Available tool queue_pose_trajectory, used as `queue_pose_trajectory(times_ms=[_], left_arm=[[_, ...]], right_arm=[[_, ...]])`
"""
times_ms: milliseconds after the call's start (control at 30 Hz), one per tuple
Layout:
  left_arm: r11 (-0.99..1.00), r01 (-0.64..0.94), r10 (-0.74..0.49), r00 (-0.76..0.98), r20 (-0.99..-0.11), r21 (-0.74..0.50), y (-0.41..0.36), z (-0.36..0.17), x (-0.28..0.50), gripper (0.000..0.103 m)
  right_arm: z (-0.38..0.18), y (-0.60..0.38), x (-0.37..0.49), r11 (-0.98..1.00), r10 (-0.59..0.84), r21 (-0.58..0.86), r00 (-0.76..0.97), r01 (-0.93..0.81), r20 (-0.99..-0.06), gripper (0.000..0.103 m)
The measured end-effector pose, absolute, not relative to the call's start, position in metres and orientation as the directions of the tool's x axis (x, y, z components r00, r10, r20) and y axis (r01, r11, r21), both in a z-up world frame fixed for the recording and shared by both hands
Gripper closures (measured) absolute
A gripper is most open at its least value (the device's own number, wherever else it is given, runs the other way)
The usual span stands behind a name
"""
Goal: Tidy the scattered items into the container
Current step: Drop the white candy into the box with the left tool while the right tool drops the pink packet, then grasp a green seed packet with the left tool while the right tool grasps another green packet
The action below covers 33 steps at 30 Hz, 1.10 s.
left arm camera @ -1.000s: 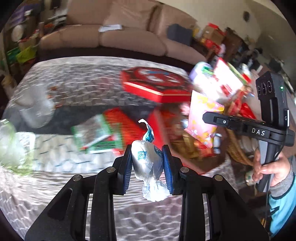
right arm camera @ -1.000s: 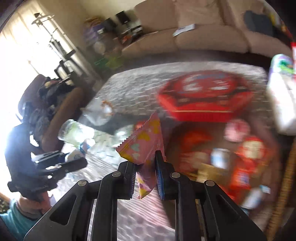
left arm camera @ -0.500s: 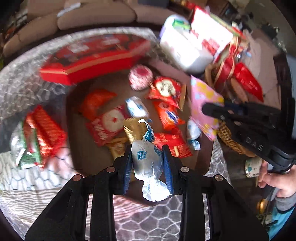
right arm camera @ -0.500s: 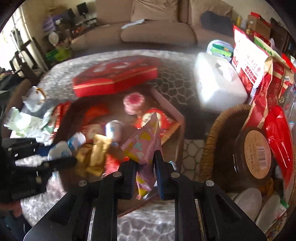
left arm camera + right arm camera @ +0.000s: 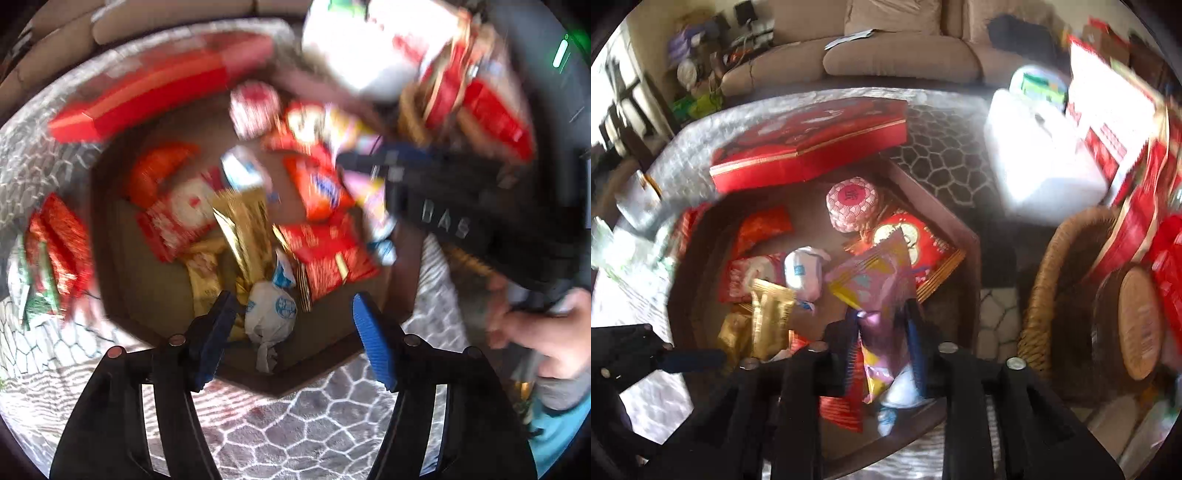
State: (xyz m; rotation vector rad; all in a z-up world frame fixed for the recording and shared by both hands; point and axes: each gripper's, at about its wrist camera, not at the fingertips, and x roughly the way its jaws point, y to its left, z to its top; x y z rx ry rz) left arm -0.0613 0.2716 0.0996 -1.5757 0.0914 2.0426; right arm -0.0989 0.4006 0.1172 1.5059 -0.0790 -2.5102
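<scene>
Silver-wrapped candy (image 5: pixel 270 309) lies in the tray (image 5: pixel 147 280) between our left jaws, spread wide; our right jaws pinch the pink packet (image 5: pixel 882 291) upright above it.

Daylit, motion blur, fisheye edges.

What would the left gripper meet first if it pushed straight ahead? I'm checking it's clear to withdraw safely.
Probably the silver-white candy lying between the open left gripper fingers, inside the brown box; past it, gold wrappers. Blur leaves depth uncertain.
</scene>
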Motion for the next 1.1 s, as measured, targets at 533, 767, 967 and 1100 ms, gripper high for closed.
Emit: queue_pose_trajectory(times_ms=[533, 767, 967, 1100], left_arm=[[-0.923, -0.195, 0.382, -0.379, -0.843, -0.331, 0.088, 0.132, -0.09, 0.033], [-0.955, 0.003, 0.271, -0.406, -0.873, -0.298, 0.011, 0.084, -0.113, 0.032], [-0.972, 0.003, 0.216, -0.382, -0.899, -0.235, 0.01, 0.047, -0.133, 0.032], [-0.98, -0.145, 0.183, -0.432, -0.883, -0.133, 0.026, 0.043, -0.131, 0.032]], right_arm=[[0.106, 0.359, -0.101, -0.988, -0.134, 0.092, -0.39, 0.126, -0.911, 0.062], [0.151, 0.315, -0.093, -0.968, -0.228, 0.138, -0.513, 0.208, -0.827, 0.045], [0.135, 0.233, -0.109, -0.917, -0.361, 0.225, -0.447, 0.329, -0.819, 0.042], [0.11, 0.211, -0.125, -0.915, -0.378, 0.267, -0.411, 0.302, -0.829, 0.037]])
